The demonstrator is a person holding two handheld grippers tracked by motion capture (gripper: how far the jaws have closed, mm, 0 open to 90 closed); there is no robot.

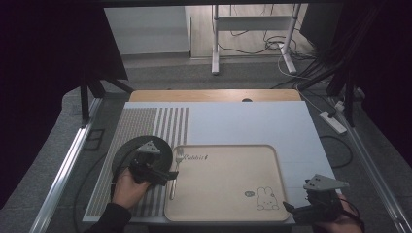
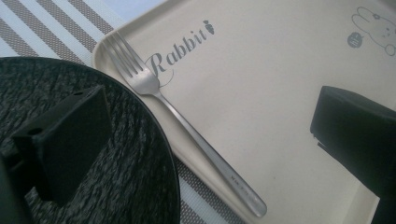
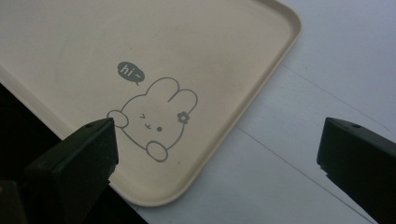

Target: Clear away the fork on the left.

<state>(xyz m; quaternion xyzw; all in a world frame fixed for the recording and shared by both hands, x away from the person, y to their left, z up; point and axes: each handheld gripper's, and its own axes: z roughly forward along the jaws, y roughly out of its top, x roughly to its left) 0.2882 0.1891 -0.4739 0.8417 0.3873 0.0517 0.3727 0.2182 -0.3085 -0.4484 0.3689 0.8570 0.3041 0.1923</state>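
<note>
High view, table: white mat (image 1: 243, 124) with a striped band down its left side covers the tabletop, and everything in play sits at the near edge.
Tray: beige tray (image 1: 228, 182), the biggest thing on the mat, printed "Rabbit" at one corner and a bunny (image 3: 154, 122) with a "hi~" bubble at the other; it carries one item, the fork, and the rest of its floor is bare.
Plate: black textured plate (image 2: 116, 168) lies on the stripes just left of the tray, its rim close against the tray's edge; nothing lies on the part I can see.
Fork: fork (image 2: 187, 126) rests along the tray's left side, tines toward the far end by the lettering, handle running back to the near edge.
Left gripper: left gripper (image 1: 151, 167) hangs over the plate's right rim, jaws spread wide, one over the plate and one over the tray, with the fork's handle in the gap below.
Right gripper: right gripper (image 1: 316, 201) waits off the tray's near right corner, jaws parted and holding nothing.
Step, my read: a fork pickup with the left gripper.
Doing it well: drop low, square the jaws across the slim handle near its middle, and close gently; a flat fork on a smooth tray could skid or pivot.
</note>
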